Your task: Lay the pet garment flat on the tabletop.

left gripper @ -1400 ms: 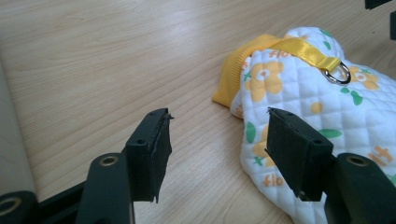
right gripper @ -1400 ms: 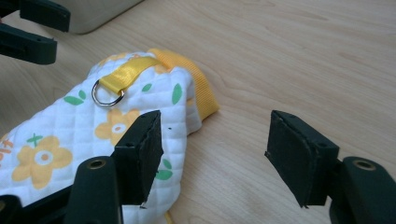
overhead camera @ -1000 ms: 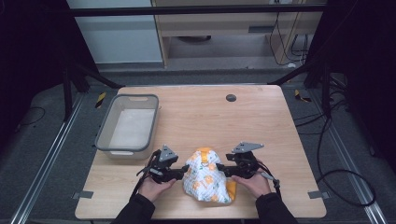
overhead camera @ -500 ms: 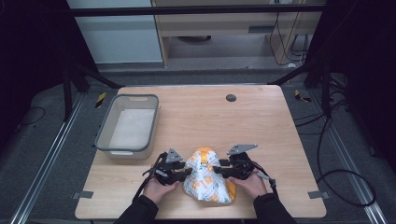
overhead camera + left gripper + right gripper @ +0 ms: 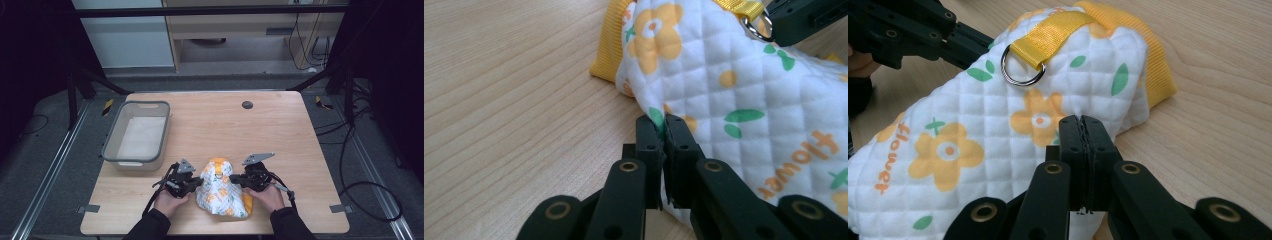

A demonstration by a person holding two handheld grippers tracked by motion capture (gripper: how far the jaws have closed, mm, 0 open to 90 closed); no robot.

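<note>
Two hand-held grippers meet at the near edge of a wooden table (image 5: 280, 125), one on each side of a small quilted garment (image 5: 220, 192). The garment is white with orange flowers and green leaves, trimmed in yellow ribbing, and lies crumpled between the person's hands. The left gripper (image 5: 662, 131) has its jaws pressed together on a fold of the garment's edge. The right gripper (image 5: 1081, 131) is likewise clenched against the opposite side; it seems to pinch the fabric, though the fold itself is hard to make out between the jaws. On top of the garment, a yellow strap (image 5: 1055, 30) carries a metal ring (image 5: 1021, 67). Farther back and to the left, well apart from the garment, stands a grey plastic bin (image 5: 162, 131). Near the table's far edge sits a small dark round hole (image 5: 247, 105).
</note>
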